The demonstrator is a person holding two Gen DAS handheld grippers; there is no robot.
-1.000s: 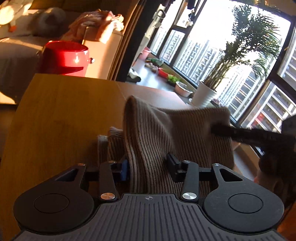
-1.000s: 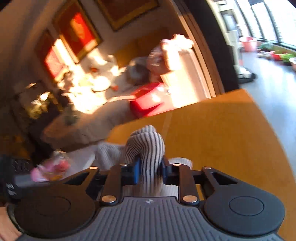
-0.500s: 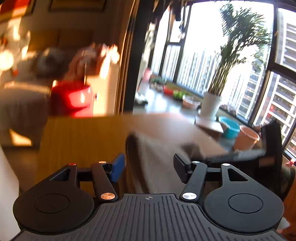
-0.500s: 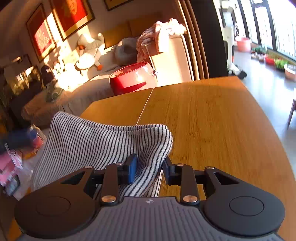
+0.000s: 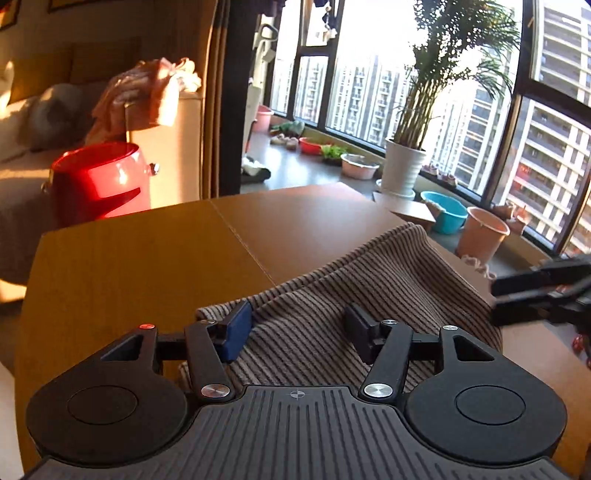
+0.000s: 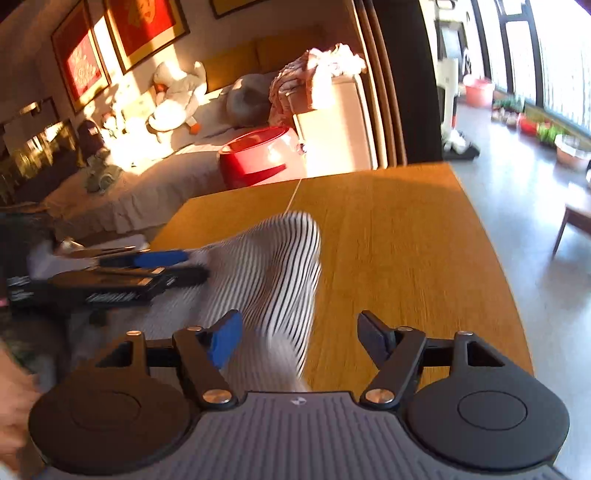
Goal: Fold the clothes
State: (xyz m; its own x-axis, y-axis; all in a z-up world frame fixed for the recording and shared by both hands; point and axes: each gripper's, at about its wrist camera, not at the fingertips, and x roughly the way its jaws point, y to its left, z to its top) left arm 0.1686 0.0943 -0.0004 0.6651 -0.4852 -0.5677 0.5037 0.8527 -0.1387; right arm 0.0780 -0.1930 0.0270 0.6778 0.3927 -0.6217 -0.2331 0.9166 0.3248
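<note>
Now your left gripper (image 5: pixel 297 334) is easing inward, pads not pressing, with the striped knit garment (image 5: pixel 369 280) lying loose between them on the wooden table (image 5: pixel 129 266). Your right gripper (image 6: pixel 295 339) is opening, and the cloth sits between its jaws unclamped. Expect soft, light, stretchy fabric that sags and bunches. Judging by its lie, take hold at an edge or corner, not mid-panel.

Home living room: sofa (image 6: pixel 207 110), framed pictures (image 6: pixel 147 29).
</note>
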